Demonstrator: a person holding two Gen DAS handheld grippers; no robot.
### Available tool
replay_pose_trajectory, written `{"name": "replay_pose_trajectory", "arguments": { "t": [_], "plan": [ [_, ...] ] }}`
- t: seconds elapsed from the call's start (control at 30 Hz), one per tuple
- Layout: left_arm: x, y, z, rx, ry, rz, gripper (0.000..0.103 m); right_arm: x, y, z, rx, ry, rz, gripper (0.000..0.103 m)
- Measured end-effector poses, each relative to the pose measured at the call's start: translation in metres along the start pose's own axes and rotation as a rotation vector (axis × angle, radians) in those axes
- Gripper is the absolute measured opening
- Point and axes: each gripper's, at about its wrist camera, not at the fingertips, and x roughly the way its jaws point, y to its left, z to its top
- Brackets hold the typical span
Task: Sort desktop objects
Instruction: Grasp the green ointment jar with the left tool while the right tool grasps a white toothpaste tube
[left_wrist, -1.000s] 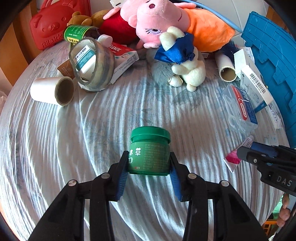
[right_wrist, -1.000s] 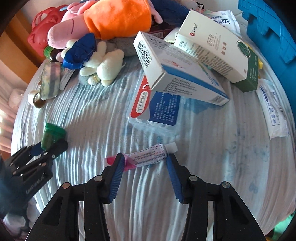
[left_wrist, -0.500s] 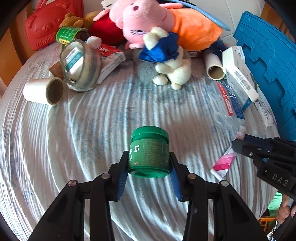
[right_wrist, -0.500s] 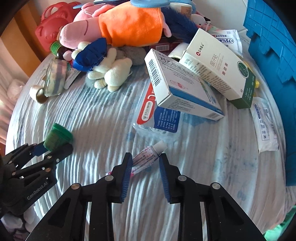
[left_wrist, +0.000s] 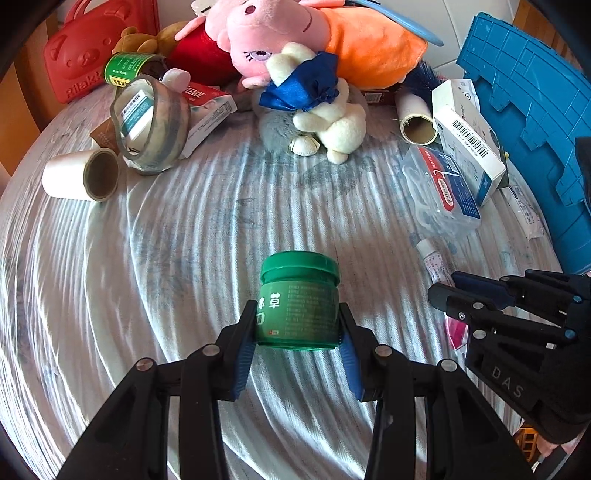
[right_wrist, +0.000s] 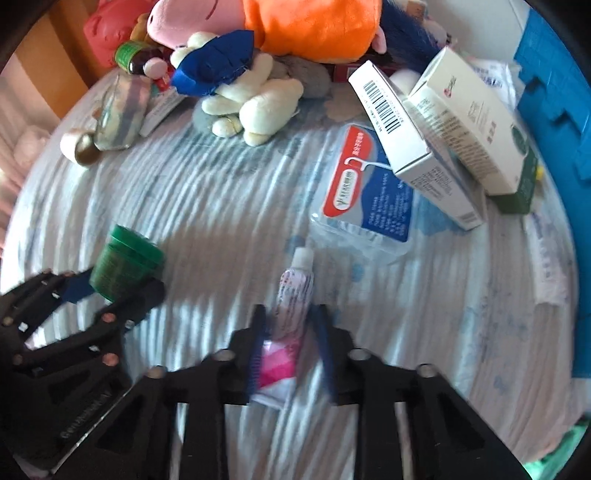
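Left claw (left_wrist: 297, 338) is clamped on a green jar (left_wrist: 298, 301) above the cloth-covered table (left_wrist: 147, 240). Right claw (right_wrist: 291, 325) is closed on a soft tube (right_wrist: 295, 291) lying on the table; pinched near its flat tail, the tube may droop or slip out.

A table (left_wrist: 155, 258) under a rippled pale-blue cloth carries, beyond the left gripper (left_wrist: 297, 334), a tape roll (left_wrist: 153, 123), paper tube (left_wrist: 79, 175) and plush toys (left_wrist: 317, 96), with a floss box (left_wrist: 441, 190) and cartons (left_wrist: 467, 138) to its right.
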Motion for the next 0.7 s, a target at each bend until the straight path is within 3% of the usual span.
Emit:
{"name": "replay_pose_trajectory", "arguments": {
  "t": [0.17,0.37,0.7],
  "plan": [
    [-0.007,0.0,0.001,-0.006,-0.011,-0.001,0.04,-0.003,0.001,-0.001,0.004,-0.014,0.059,0.018],
    [-0.035,-0.008,0.009,0.01,-0.085,0.009,0.04,-0.03,0.003,0.0,-0.007,-0.085,0.089,0.018],
    [-0.108,-0.044,0.033,0.072,-0.291,0.029,0.04,-0.116,-0.006,0.011,-0.017,-0.329,0.058,0.018]
  ]
}}
